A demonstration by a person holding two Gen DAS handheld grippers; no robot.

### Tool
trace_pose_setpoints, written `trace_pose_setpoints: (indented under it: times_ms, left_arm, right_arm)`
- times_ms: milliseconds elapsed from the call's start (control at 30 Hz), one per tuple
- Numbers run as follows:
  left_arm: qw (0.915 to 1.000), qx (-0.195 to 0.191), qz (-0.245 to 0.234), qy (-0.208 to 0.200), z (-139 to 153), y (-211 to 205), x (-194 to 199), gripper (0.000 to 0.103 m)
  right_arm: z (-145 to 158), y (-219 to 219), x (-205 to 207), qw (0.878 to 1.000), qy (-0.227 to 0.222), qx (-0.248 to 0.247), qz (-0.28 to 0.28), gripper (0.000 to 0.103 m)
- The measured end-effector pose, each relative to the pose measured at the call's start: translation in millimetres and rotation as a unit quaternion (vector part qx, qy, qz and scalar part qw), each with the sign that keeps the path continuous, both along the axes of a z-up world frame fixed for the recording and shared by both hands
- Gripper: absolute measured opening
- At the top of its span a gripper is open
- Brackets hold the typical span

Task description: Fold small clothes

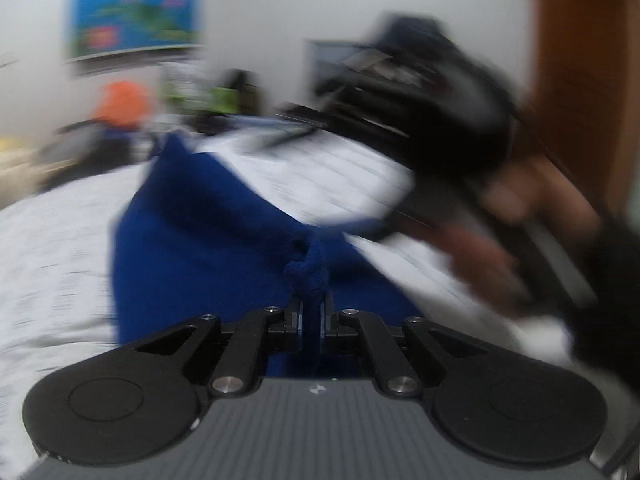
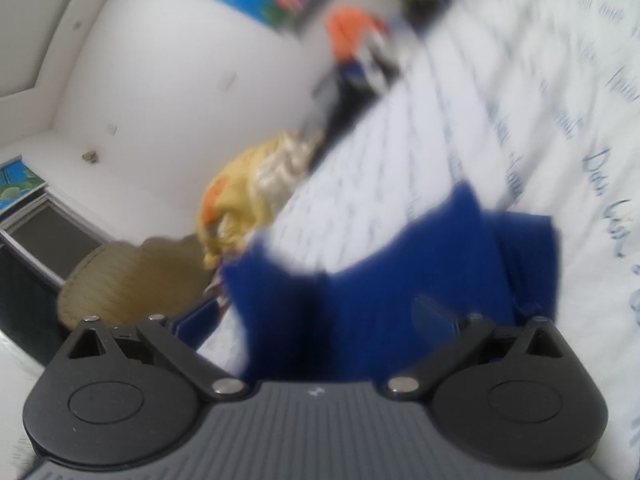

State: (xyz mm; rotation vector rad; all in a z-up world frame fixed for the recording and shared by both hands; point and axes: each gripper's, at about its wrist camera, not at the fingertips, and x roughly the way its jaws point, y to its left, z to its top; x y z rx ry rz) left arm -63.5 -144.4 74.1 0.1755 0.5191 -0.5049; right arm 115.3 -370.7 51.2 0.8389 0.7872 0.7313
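A small dark blue garment [image 1: 208, 232] hangs over a white printed bedsheet [image 1: 52, 240]. My left gripper [image 1: 310, 312] is shut on a bunched edge of the blue garment. In the right wrist view the blue garment [image 2: 400, 288] drapes over the front of my right gripper [image 2: 320, 344], whose linkage arms are spread wide; its fingertips are hidden by the cloth. The right gripper and the hand holding it [image 1: 440, 120] show blurred at the right of the left wrist view.
The bedsheet [image 2: 520, 100] has script print. A yellow and cream cloth pile [image 2: 248, 196] and a tan cushion [image 2: 132, 280] lie at the bed's edge. An orange object [image 1: 120, 104] and dark clutter sit at the far side. A poster [image 1: 136, 8] hangs on the white wall.
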Motion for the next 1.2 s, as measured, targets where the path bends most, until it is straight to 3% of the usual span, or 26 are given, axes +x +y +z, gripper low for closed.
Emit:
trace_pose_setpoints:
  times_ms: [133, 233, 300, 333, 367, 433, 500, 567, 600, 633, 667, 700, 733, 767, 800, 867, 933, 1000, 1100, 1133, 1167, 1200]
  left_arm:
    - [0.9997, 0.008, -0.016, 0.017, -21, -15, -8, 0.007]
    - [0.9995, -0.006, -0.019, 0.024, -20, -9, -8, 0.007]
    - [0.9995, -0.007, -0.025, 0.018, -17, -10, -11, 0.007]
    - [0.9995, -0.007, -0.028, 0.015, -15, -14, -12, 0.006]
    - [0.9993, -0.006, -0.034, 0.013, -14, -19, -13, 0.006]
    - [0.9988, -0.007, -0.045, 0.017, -18, -31, -13, 0.006]
    - [0.9974, -0.001, -0.06, 0.041, -29, -42, -6, 0.006]
    - [0.9969, 0.006, -0.059, 0.052, -40, -44, -2, 0.011]
    - [0.9969, -0.005, -0.062, 0.048, -39, -38, -4, 0.013]
    - [0.9965, -0.012, -0.067, 0.048, -35, -28, -5, 0.025]
    - [0.9958, -0.024, -0.074, 0.048, -29, -15, -5, 0.048]
    - [0.9954, -0.038, -0.077, 0.044, -23, 0, -4, 0.062]
    - [0.996, -0.048, -0.069, 0.031, -17, 17, -4, 0.086]
    - [0.997, -0.053, -0.054, 0.013, -12, 34, -2, 0.097]
    - [0.9979, -0.053, -0.037, 0.001, -8, 47, 6, 0.099]
    - [0.9988, -0.046, 0.014, 0.003, -4, 72, 33, 0.097]
    - [0.9934, -0.076, 0.072, 0.046, -5, 98, 77, 0.092]
    - [0.9781, -0.13, 0.11, 0.12, -14, 119, 130, 0.085]
    - [0.9548, -0.178, 0.113, 0.21, -31, 124, 191, 0.063]
    - [0.9537, -0.173, 0.11, 0.22, -35, 121, 206, 0.042]
    - [0.9571, -0.16, 0.112, 0.214, -37, 117, 217, 0.019]
    - [0.9601, -0.151, 0.113, 0.207, -38, 115, 220, 0.019]
  right_arm:
    - [-17, 11, 17, 0.998, 0.048, -0.038, 0.015, 0.103]
    - [-23, 13, 17, 0.998, 0.033, -0.043, 0.013, 0.099]
    - [-18, 16, 16, 0.996, 0.022, -0.081, 0.0, 0.06]
    - [-15, 18, 18, 0.994, 0.019, -0.107, -0.004, 0.025]
    - [-11, 17, 20, 0.993, 0.016, -0.12, -0.003, 0.019]
    - [-3, 14, 21, 0.991, -0.008, -0.136, 0.003, 0.019]
    - [-1, 12, 24, 0.979, -0.029, -0.202, -0.008, 0.019]
    - [-12, 5, 29, 0.975, -0.021, -0.222, -0.012, 0.017]
    - [-17, -2, 28, 0.98, -0.015, -0.199, -0.012, 0.017]
    - [-18, -7, 25, 0.983, -0.003, -0.18, -0.021, 0.018]
    - [-16, -14, 21, 0.986, 0.005, -0.165, -0.033, 0.027]
    - [-11, -19, 14, 0.987, 0.0, -0.151, -0.047, 0.035]
    - [-5, -24, 8, 0.987, -0.016, -0.143, -0.065, 0.068]
    - [0, -30, 1, 0.985, -0.034, -0.144, -0.088, 0.103]
    - [4, -33, -4, 0.981, -0.048, -0.152, -0.108, 0.103]
    - [0, -28, 5, 0.979, -0.036, -0.18, -0.091, 0.103]
    - [-12, -15, 18, 0.978, -0.003, -0.199, -0.07, 0.103]
    - [-19, -2, 21, 0.976, -0.015, -0.212, -0.054, 0.103]
    - [-21, 17, 26, 0.973, -0.039, -0.22, -0.049, 0.102]
    - [-22, 22, 27, 0.972, -0.048, -0.225, -0.051, 0.092]
    - [-22, 27, 27, 0.967, -0.057, -0.243, -0.057, 0.061]
    - [-22, 30, 27, 0.96, -0.058, -0.267, -0.067, 0.037]
